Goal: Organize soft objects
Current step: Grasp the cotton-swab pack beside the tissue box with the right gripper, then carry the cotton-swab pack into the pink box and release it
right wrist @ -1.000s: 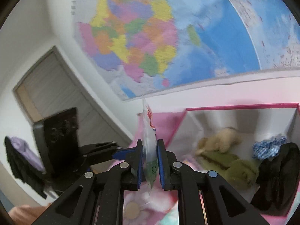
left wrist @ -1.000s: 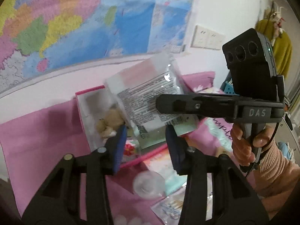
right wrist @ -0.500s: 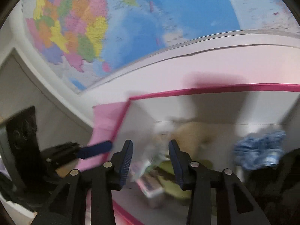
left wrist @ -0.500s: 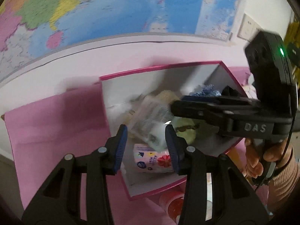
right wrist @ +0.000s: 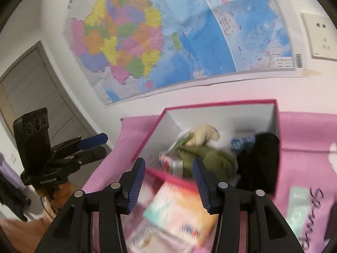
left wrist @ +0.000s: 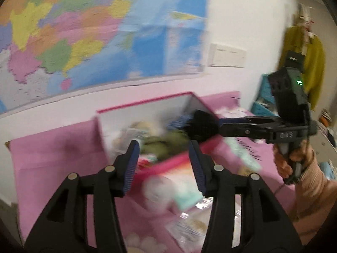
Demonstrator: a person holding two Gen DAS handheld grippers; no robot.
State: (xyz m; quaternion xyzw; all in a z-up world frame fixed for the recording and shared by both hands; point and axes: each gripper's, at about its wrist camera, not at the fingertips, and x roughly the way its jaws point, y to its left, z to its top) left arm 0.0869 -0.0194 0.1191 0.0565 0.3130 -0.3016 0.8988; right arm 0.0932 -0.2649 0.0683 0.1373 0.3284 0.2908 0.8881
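Counter point(right wrist: 303, 130): draped in pink cloth; spread beneath and ahead of both claws
Box point(right wrist: 221, 113): pink-rimmed, white inside; straight ahead of the right claw, ahead and slightly right of the left claw
Soft things in box: cream plush point(right wrist: 205, 135) at the far side; olive plush point(right wrist: 208, 158) nearer the right claw; blue fabric piece point(right wrist: 242, 142) and black fuzzy item point(right wrist: 261, 160) off to its right; crinkled packet point(right wrist: 177, 145) to the left of the olive plush
Outside box: pastel packet point(right wrist: 179, 210) right under the right claw, on the near side of the box rim; clear packets point(left wrist: 195, 225) low between the left claw's arms
Left claw point(left wrist: 164, 166): jaws opening, roughly half apart; nothing between the pads
Right claw point(right wrist: 169, 181): jaws opening, about half apart; nothing gripped, pastel packet lying below the gap
Room: coloured map point(right wrist: 160, 42) on the white wall beyond the box; wall socket point(right wrist: 321, 37) far right of the right claw; grey door point(right wrist: 31, 92) far left; yellow garment point(left wrist: 309, 59) hanging far right of the left claw
Hard to make out: box contents smeared by blur in the left wrist view; print on the packets unreadable; hand point(left wrist: 288, 158) on the right claw's grip partly cut off by a sleeve
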